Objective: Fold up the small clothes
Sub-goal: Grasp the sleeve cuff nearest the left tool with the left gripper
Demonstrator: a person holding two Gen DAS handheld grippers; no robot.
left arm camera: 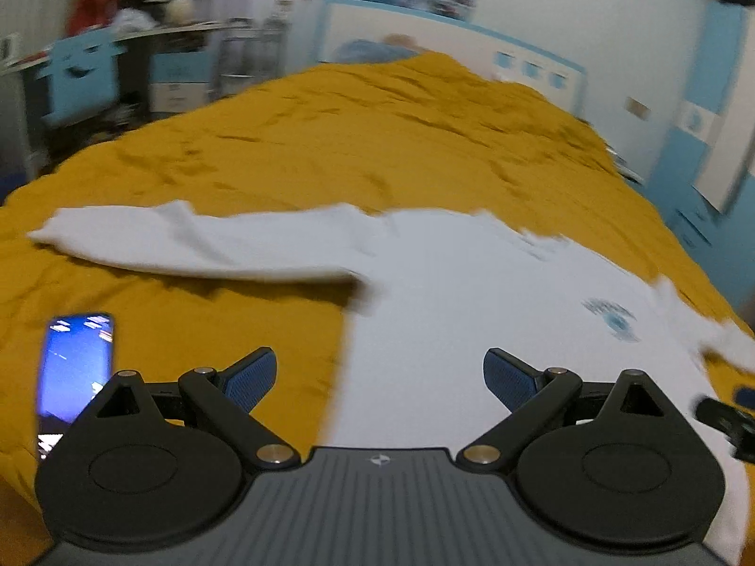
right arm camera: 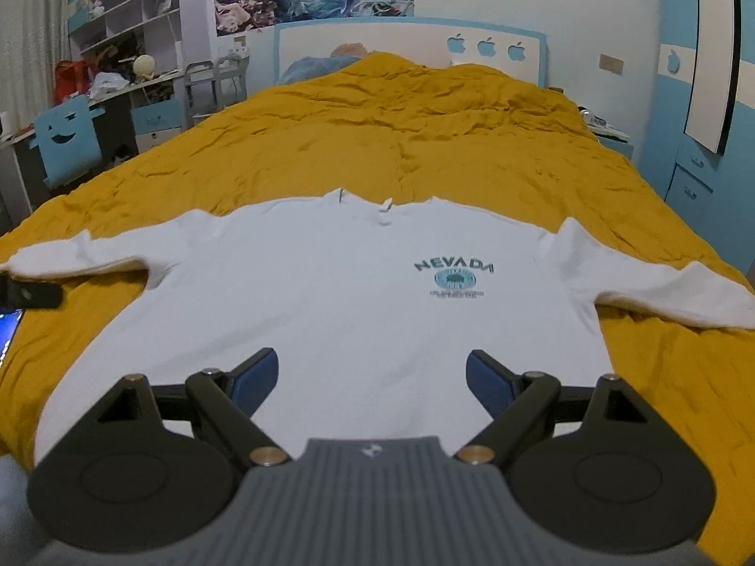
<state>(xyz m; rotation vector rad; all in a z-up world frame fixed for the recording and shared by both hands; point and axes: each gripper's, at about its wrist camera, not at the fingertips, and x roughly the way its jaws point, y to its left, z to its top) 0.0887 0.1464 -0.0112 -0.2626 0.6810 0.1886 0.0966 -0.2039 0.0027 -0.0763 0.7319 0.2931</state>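
A white long-sleeved sweatshirt [right arm camera: 330, 292] with a blue NEVADA print lies flat, front up, on the mustard bedspread [right arm camera: 401, 141], both sleeves spread out sideways. My right gripper [right arm camera: 372, 377] is open and empty above the shirt's lower hem, near its middle. My left gripper [left arm camera: 380, 377] is open and empty above the shirt's left edge, below the left sleeve [left arm camera: 188, 245]. The shirt [left arm camera: 472, 330] looks blurred in the left wrist view. The left gripper's tip also shows at the left edge of the right wrist view [right arm camera: 28, 295].
A phone [left arm camera: 75, 372] with a lit screen lies on the bedspread left of the shirt. A pillow and a blue-and-white headboard [right arm camera: 410, 42] are at the far end. A desk, a blue chair [right arm camera: 66, 141] and shelves stand left; blue drawers [right arm camera: 693, 174] right.
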